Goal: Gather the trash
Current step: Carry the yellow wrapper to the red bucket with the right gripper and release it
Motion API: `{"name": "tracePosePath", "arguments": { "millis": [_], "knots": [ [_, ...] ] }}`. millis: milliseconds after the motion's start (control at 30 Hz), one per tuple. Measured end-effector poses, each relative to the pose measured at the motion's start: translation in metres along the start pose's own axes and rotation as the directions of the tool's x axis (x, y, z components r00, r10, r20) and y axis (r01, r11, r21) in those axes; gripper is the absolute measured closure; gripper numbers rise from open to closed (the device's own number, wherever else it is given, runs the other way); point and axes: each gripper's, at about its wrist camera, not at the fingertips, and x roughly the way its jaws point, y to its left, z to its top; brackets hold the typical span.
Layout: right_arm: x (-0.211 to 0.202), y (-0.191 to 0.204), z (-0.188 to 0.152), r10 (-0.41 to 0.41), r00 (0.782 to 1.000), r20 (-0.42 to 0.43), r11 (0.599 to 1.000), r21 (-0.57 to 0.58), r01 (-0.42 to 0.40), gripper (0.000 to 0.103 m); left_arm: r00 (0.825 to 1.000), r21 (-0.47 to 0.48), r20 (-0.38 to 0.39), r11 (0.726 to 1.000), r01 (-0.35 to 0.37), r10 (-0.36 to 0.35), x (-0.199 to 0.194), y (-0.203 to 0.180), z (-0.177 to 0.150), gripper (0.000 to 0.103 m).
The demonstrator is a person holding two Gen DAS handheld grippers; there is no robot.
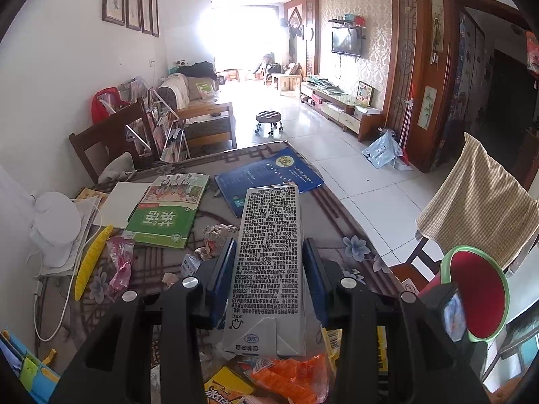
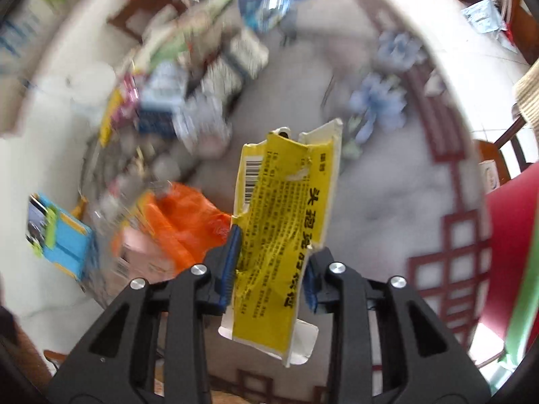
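Trash is in both grippers: the left gripper (image 1: pixel 269 266) clamps a grey drink carton (image 1: pixel 267 262) between its blue pads, the carton's printed side facing up and its base end nearest the camera, held above the patterned tablecloth (image 1: pixel 337 202). The right gripper (image 2: pixel 271 262) pinches a torn yellow wrapper (image 2: pixel 286 235), whose lower end hangs past the fingers. Behind the carton, crumpled paper (image 1: pixel 217 235) is half hidden. An orange plastic bag (image 1: pixel 286 377) is cut off at the bottom edge. A green textbook (image 1: pixel 168 212) and a blue booklet (image 1: pixel 269 175) lie further along the table. The right wrist view is heavily blurred, so most table clutter there is unreadable. A red-and-green bin (image 1: pixel 478 293) sits at the right, partly cropped.
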Motion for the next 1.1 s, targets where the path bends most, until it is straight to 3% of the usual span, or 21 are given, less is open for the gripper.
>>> {"name": "tracePosePath", "arguments": {
  "millis": [133,267,433,533,767,867,933,1000,1100],
  "knots": [
    [-0.056,-0.020,0.008,-0.015,0.989,0.147,0.998,0.056,0.007,0.071,0.998,0.006,-0.022,0.998,0.065,-0.064,0.011,-0.019,0.004,0.065],
    [-0.118,-0.062,0.007,-0.082,0.955,0.287,0.988,0.150,0.039,0.071,0.983,0.022,-0.052,0.984,0.177,-0.176,0.022,-0.055,0.004,0.065],
    [-0.176,-0.112,-0.008,-0.216,0.900,0.379,0.954,0.276,0.113,0.071,0.933,0.064,-0.094,0.933,0.354,-0.347,0.032,-0.121,0.002,0.065],
    [-0.195,-0.143,-0.022,-0.290,0.875,0.387,0.923,0.356,0.149,0.071,0.896,0.099,-0.120,0.893,0.439,-0.427,0.039,-0.168,0.000,0.065],
    [-0.213,-0.195,-0.055,-0.397,0.848,0.350,0.858,0.469,0.208,0.071,0.814,0.158,-0.214,0.803,0.575,-0.540,0.056,-0.262,-0.016,0.065],
    [-0.215,-0.207,-0.064,-0.419,0.844,0.335,0.841,0.494,0.221,0.070,0.800,0.182,-0.244,0.784,0.594,-0.549,0.061,-0.290,-0.023,0.065],
    [-0.221,-0.221,-0.070,-0.423,0.843,0.331,0.834,0.507,0.220,0.069,0.800,0.193,-0.265,0.783,0.592,-0.539,0.066,-0.300,-0.027,0.062],
    [-0.224,-0.229,-0.073,-0.433,0.841,0.325,0.823,0.523,0.222,0.057,0.811,0.193,-0.265,0.795,0.575,-0.522,0.068,-0.305,-0.030,0.039],
    [-0.229,-0.233,-0.077,-0.445,0.831,0.334,0.818,0.528,0.226,0.054,0.812,0.170,-0.255,0.802,0.572,-0.525,0.067,-0.294,-0.025,0.039]
  ]
}}
